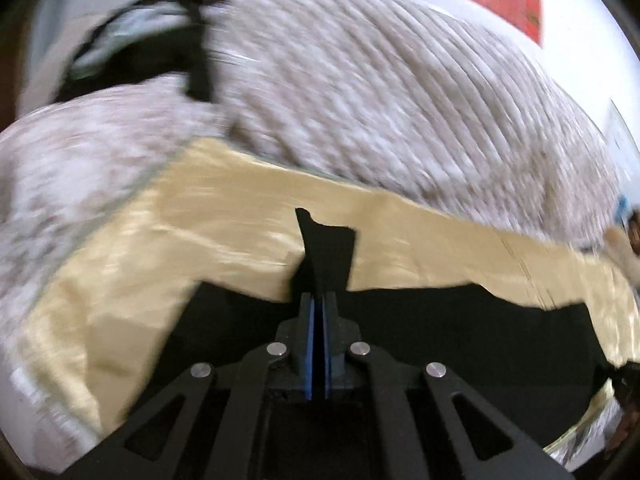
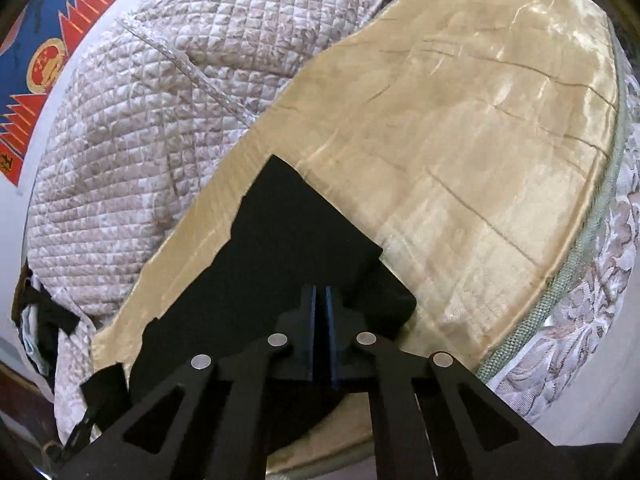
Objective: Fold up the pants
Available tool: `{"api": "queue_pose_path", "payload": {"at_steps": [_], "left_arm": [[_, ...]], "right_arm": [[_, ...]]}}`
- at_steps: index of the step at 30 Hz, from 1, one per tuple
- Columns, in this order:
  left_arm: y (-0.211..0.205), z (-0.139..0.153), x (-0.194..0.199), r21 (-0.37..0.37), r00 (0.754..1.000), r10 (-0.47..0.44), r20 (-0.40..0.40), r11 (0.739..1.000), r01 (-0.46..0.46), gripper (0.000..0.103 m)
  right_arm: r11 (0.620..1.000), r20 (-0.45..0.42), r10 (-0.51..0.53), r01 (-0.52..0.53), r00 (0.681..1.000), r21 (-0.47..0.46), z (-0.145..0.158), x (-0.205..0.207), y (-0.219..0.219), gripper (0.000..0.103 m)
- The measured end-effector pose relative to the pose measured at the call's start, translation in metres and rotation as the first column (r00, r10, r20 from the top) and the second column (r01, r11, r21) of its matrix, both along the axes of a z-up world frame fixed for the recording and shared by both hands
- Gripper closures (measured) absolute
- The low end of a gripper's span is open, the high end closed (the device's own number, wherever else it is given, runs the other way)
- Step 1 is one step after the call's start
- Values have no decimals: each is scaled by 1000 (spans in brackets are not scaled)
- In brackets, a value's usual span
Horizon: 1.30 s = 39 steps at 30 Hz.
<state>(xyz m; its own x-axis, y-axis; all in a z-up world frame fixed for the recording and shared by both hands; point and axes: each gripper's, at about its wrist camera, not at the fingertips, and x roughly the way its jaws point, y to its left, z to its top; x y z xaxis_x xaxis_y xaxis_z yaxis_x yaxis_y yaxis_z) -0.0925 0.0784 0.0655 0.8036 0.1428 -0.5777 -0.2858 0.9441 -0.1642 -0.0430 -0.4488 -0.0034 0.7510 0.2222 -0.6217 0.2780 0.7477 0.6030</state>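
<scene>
The black pants (image 1: pixel 440 312) lie on a shiny tan sheet (image 1: pixel 224 216) spread over a bed. In the left wrist view, which is blurred, my left gripper (image 1: pixel 319 298) is shut, and a peak of black cloth stands up from between its blue pads. In the right wrist view the black pants (image 2: pixel 280 240) spread out flat in front of and under my right gripper (image 2: pixel 319 292). Its jaws are shut with the cloth's near edge pinched at the tips. The tan sheet (image 2: pixel 460 140) stretches away beyond it.
A quilted grey-white blanket (image 2: pixel 140 128) is heaped along the far side of the bed. A red and blue poster (image 2: pixel 44 56) hangs on the white wall. Dark clothing (image 1: pixel 132 52) lies by the blanket. Green piping (image 2: pixel 576 272) marks the sheet's right edge.
</scene>
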Motion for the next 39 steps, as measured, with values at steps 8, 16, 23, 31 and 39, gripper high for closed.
{"api": "queue_pose_path", "payload": {"at_steps": [8, 16, 23, 31, 39], "left_arm": [[42, -52, -32, -169, 978, 129, -166, 973, -157, 98], [52, -68, -31, -274, 977, 118, -175, 948, -164, 97], [56, -68, -21, -286, 977, 117, -180, 944, -166, 97], [54, -69, -20, -274, 977, 121, -178, 947, -167, 95], [52, -67, -16, -290, 985, 76, -156, 950, -119, 71]], "right_arm": [[1000, 2, -6, 6, 1000, -4, 0, -5, 4, 101], [996, -11, -6, 7, 1000, 86, -12, -6, -7, 101], [992, 21, -19, 17, 1000, 127, -12, -2, -11, 84], [982, 5, -116, 114, 993, 148, -14, -5, -29, 83], [983, -17, -129, 130, 991, 132, -10, 9, -35, 59]]}}
